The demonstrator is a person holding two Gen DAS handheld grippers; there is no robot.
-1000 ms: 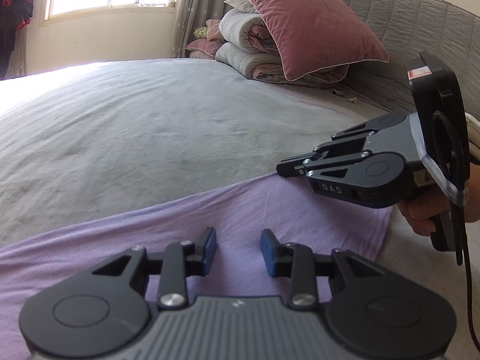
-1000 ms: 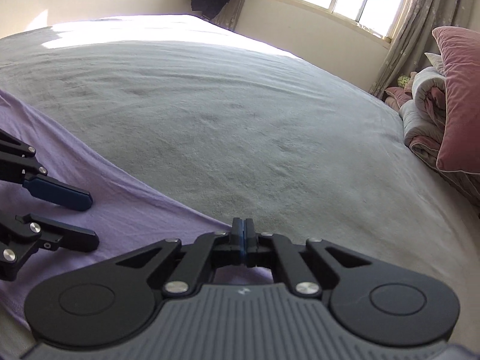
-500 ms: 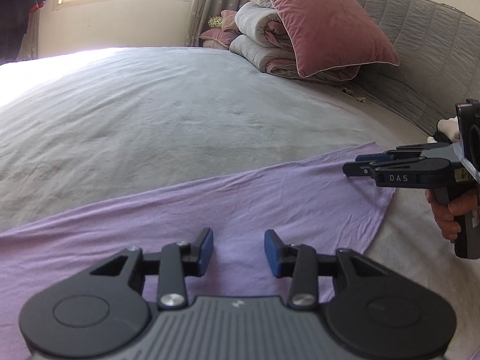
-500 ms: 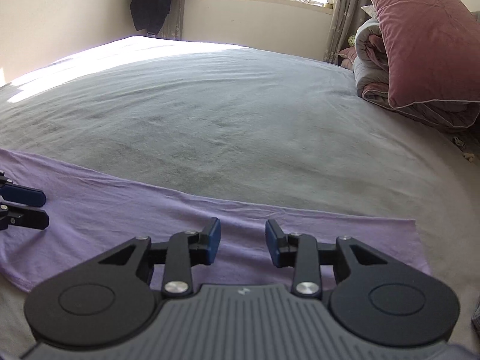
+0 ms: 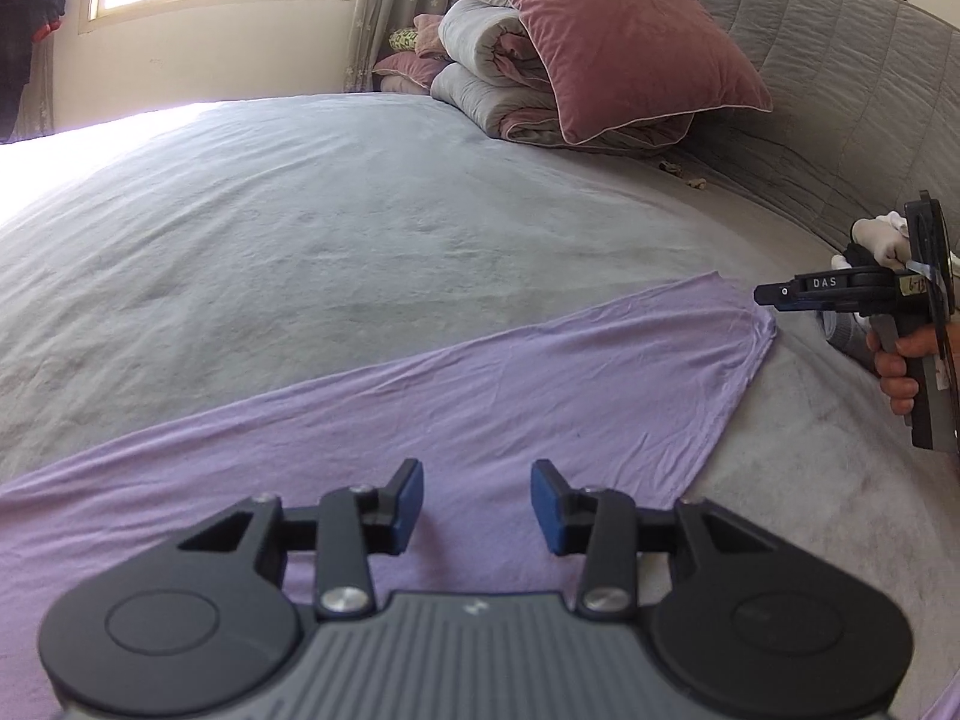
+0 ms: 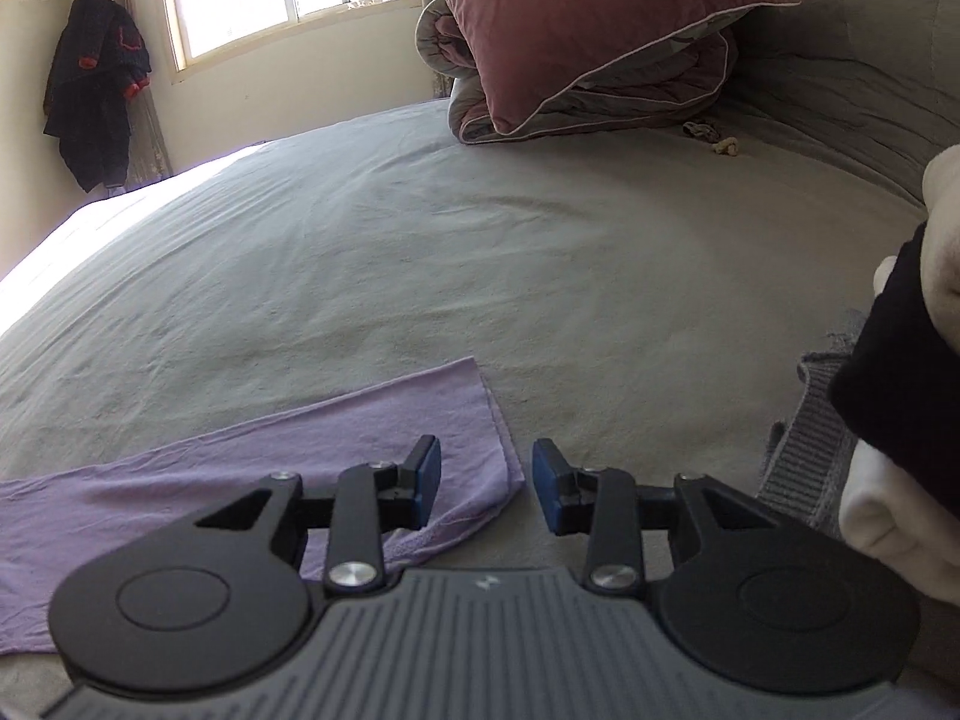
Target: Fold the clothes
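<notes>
Both hand-held grippers empty over the purple cloth, and the next grab could go astray.

I have the left hand-held gripper (image 5: 477,507) hovering over the purple cloth (image 5: 480,396), jaws parted with nothing between them; the cloth lies flat as a long strip along the near edge of the bed (image 5: 360,228). My right hand-held gripper (image 6: 486,489) is also parted and empty, straddling the cloth's end corner (image 6: 504,474). The risk I see: the fabric is thin and lies flush on the bed's grey cover, so a pinch may catch the cover too, or only one layer, and drag the strip crooked. The grey knit garment (image 6: 804,456) near the right gripper could also snag if I swing wide.
</notes>
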